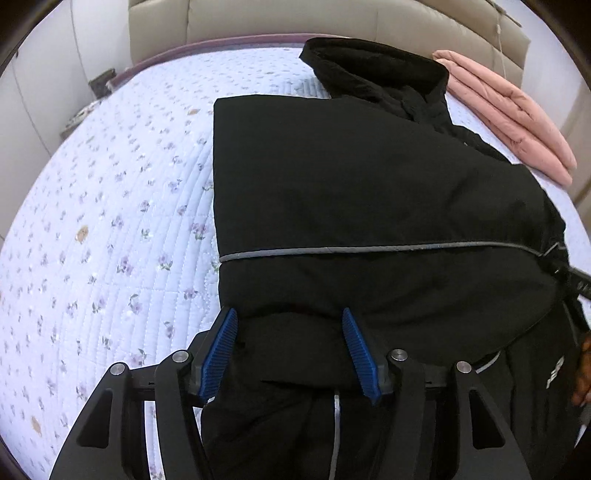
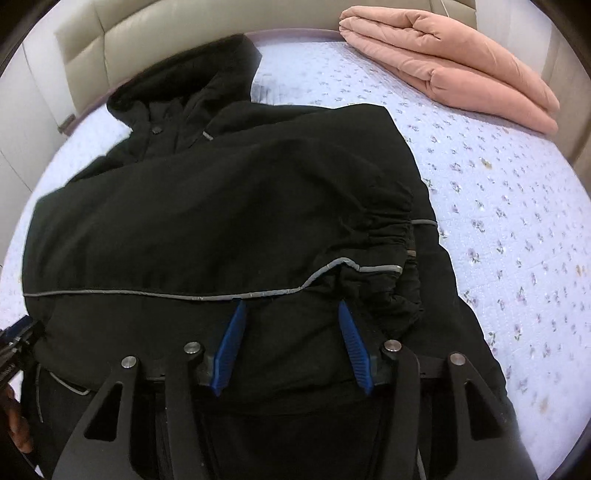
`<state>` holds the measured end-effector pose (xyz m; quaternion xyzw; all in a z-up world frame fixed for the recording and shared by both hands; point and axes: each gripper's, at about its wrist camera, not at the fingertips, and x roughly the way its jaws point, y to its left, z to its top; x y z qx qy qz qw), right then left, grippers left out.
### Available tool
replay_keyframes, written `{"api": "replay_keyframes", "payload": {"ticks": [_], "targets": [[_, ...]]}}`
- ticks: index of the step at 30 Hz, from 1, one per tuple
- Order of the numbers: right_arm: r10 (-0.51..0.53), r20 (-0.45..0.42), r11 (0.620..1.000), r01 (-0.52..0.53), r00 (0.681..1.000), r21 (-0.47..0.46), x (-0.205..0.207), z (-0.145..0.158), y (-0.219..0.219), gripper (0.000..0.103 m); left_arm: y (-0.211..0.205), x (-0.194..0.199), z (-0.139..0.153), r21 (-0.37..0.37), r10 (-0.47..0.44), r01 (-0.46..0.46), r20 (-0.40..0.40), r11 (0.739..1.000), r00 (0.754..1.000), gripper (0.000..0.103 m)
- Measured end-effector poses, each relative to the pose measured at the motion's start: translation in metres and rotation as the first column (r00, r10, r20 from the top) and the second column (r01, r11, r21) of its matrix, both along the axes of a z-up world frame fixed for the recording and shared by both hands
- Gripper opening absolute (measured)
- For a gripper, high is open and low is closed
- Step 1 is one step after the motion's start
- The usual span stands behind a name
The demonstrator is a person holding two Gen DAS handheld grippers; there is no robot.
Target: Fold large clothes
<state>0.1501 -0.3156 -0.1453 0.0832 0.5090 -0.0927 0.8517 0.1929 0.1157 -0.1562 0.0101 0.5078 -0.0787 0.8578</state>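
Note:
A large black hooded jacket (image 1: 351, 192) with a thin grey reflective stripe lies on the bed, its lower part folded up over the body and its hood toward the headboard. It also shows in the right wrist view (image 2: 221, 206). My left gripper (image 1: 290, 317) is open, its blue pads spread over the jacket's near folded edge at the left side. My right gripper (image 2: 290, 308) is open, its blue pads spread over the near edge just below the grey stripe. Neither gripper pinches any fabric.
The bed (image 1: 110, 206) has a pale quilt with small flowers. A folded pink garment (image 2: 454, 62) lies at the far right by the beige headboard (image 1: 277, 22). The other gripper shows at the frame edge (image 2: 18, 343).

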Motion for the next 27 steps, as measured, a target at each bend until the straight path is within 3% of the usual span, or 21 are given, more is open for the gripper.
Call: {"api": "replay_keyframes", "payload": {"ticks": [2, 6, 12, 15, 19, 22, 27], "targets": [[0.001, 0.011, 1.0, -0.001, 1.0, -0.011, -0.003, -0.002, 0.001, 0.056, 0.005, 0.0, -0.002, -0.014, 0.019, -0.019, -0.004, 1.0, 1.0, 0.068], [0.011, 0.018, 0.999, -0.01, 1.0, -0.053, -0.009, -0.006, 0.006, 0.056, 0.013, -0.001, 0.008, -0.05, 0.037, -0.038, -0.008, 0.998, 0.999, 0.069], [0.017, -0.105, 0.993, -0.03, 0.994, -0.117, -0.01, 0.009, 0.021, 0.056, -0.002, -0.017, 0.043, 0.042, -0.015, 0.011, 0.091, 0.999, 0.996, 0.069], [0.02, -0.149, 0.994, -0.036, 0.989, -0.103, -0.018, 0.027, 0.029, 0.058, -0.008, -0.026, 0.056, 0.065, -0.041, 0.034, 0.107, 0.997, 0.993, 0.069], [0.03, -0.126, 0.998, -0.036, 0.992, -0.044, -0.028, 0.054, 0.033, 0.058, -0.014, -0.03, 0.075, 0.098, -0.06, 0.045, 0.147, 0.994, 0.987, 0.069], [0.047, -0.1, 0.998, -0.051, 0.994, -0.03, -0.027, 0.075, 0.039, 0.058, -0.011, -0.028, 0.086, 0.073, -0.05, 0.038, 0.164, 0.997, 0.985, 0.069], [0.106, -0.015, 0.994, -0.106, 0.994, 0.017, -0.014, 0.099, 0.041, 0.058, -0.011, -0.028, 0.08, 0.051, -0.035, 0.027, 0.153, 0.998, 0.988, 0.069]]}}
